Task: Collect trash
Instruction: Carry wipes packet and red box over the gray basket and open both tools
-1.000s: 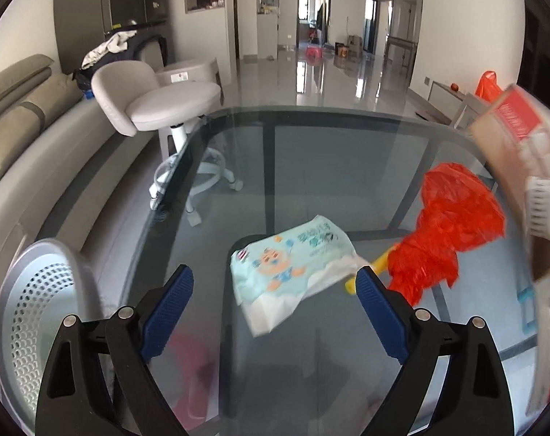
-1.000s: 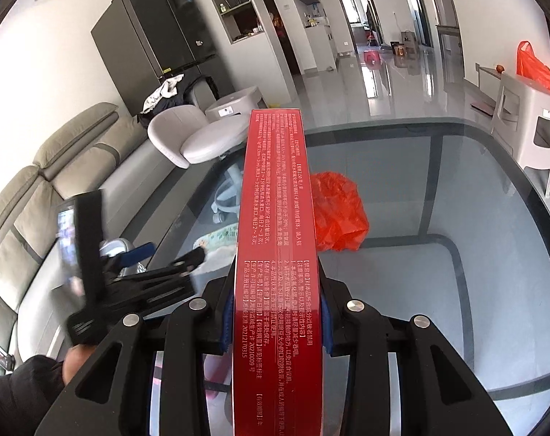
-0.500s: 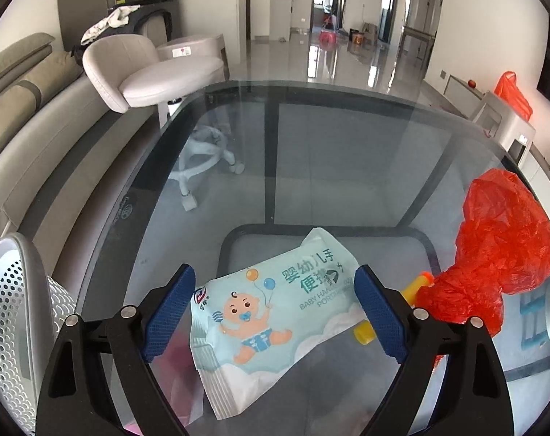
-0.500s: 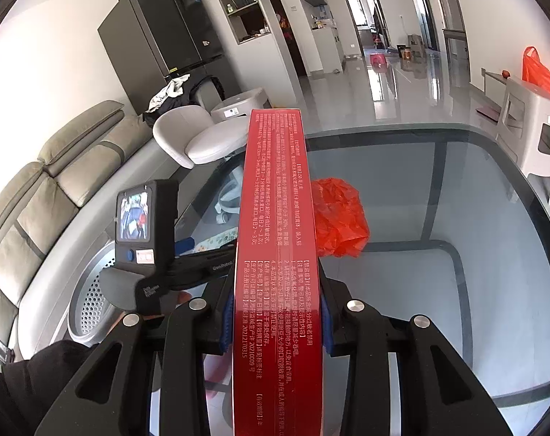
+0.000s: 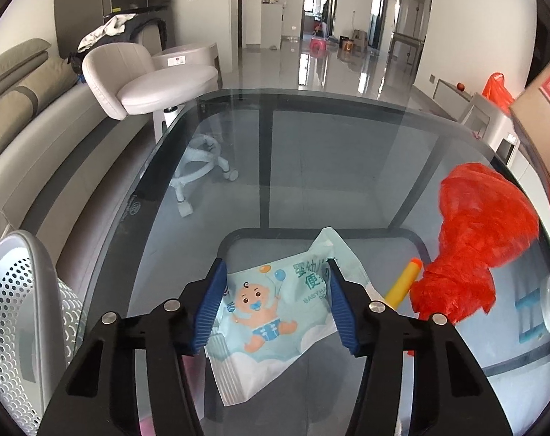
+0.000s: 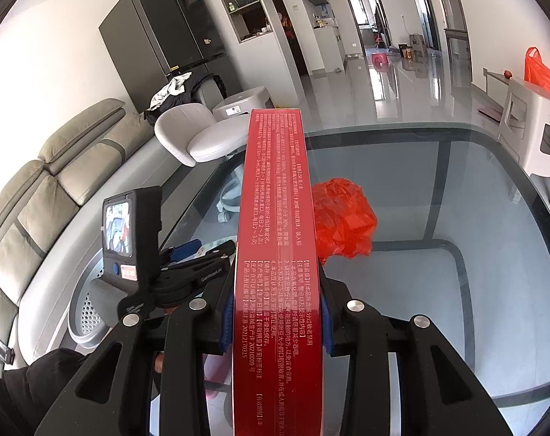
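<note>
Progress: collection is under way, and no item is visibly in the bin (image 5: 24, 312) at the table's left edge, though only part of its perforated wall shows.

Right gripper (image 6: 275, 321): clamped on the red box (image 6: 275, 239), which is held above the glass table (image 6: 456, 189). The box is long and narrow, rigid, printed with small white text on its upper face, and extends forward well past the fingertips. It remains to be binned.

Left gripper (image 5: 276, 307): jaws partly closed around the wipes pack (image 5: 275, 309), one blue pad at each side. Whether the pads already press on the pack cannot be told from the left wrist view. The pack lies flat on the glass near the front edge. It is a soft, pale blue-green pouch with a baby cartoon and Chinese lettering; its film is creased and looks mostly empty, so it should crumple under grip.

Left on the table, by judgement:
- the red bag (image 5: 481, 239), crumpled, to the right of the pack;
- a yellow tube (image 5: 402, 287) with an orange tip, lying between pack and bag, its lower end behind the left gripper's right finger.
</note>
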Motion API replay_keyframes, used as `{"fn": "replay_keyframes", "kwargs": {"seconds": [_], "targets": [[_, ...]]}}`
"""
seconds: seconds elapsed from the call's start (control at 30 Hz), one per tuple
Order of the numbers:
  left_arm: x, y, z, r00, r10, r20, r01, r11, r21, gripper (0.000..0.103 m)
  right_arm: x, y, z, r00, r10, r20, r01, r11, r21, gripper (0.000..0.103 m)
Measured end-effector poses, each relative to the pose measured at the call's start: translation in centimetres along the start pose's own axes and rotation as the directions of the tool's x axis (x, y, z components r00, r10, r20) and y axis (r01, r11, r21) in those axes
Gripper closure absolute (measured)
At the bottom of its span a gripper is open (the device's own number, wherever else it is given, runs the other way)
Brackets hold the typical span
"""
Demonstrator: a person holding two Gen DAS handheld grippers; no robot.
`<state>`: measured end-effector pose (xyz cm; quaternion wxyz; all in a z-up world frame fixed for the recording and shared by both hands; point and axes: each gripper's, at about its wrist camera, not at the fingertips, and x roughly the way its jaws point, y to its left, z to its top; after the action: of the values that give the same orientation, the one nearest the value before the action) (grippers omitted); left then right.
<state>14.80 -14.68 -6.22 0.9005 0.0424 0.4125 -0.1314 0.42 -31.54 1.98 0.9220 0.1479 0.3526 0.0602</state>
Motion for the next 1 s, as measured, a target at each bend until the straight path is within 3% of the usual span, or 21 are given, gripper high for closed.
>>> {"fn": "replay_keyframes", "kwargs": {"seconds": [0.57,1.0], "targets": [[-8.0,4.0,-0.2,0.99,0.047,0.132,-0.044,0.999,-0.026,0.052,2.1,2.3,-0.1,1.0,0.01,-0.022,-0.01,0.999,-0.032,0.069],[-14.1,12.0,-2.2,0.971,0.157,0.182,-0.14,0.985,-0.098,0.052,5.5,11.2,-0.1,0.99,0.128,-0.056,-0.133,0.987,-0.085,0.069]]}}
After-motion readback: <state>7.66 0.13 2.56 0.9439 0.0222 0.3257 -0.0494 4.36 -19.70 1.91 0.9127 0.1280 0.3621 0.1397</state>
